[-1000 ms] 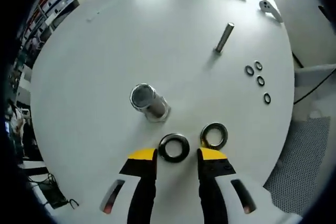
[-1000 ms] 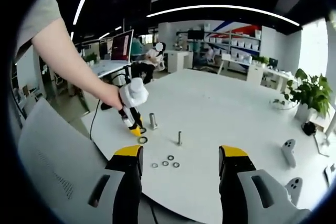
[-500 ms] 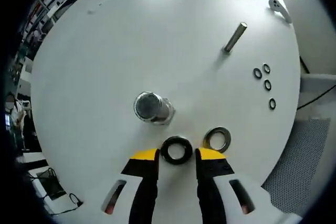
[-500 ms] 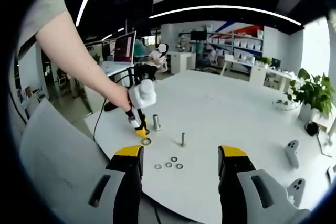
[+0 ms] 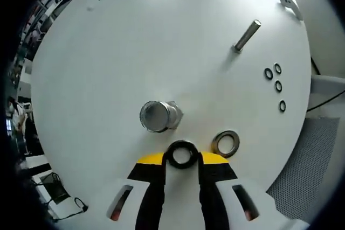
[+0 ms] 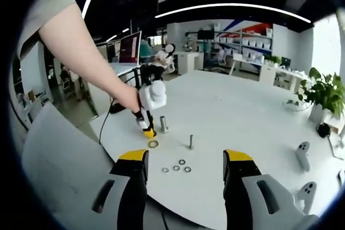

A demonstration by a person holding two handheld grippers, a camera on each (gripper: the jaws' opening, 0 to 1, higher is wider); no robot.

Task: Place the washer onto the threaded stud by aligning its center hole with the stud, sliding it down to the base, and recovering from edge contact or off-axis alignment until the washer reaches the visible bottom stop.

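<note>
Now the left gripper [image 5: 182, 158] is pinching the dark washer [image 5: 181, 154] flat on the table [image 5: 108, 52], beside the thick stud [image 5: 158, 116]; a silver washer [image 5: 226, 143] is lying alongside. The right gripper [image 6: 183, 157] is hanging spread, idle. Pickup is under way; next likely needs lifting and centring the hole over the stud.

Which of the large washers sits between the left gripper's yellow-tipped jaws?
The dark black ring washer, framed by the left gripper. The shinier grey steel washer lies outside its jaws, beside it on the white table.
</note>
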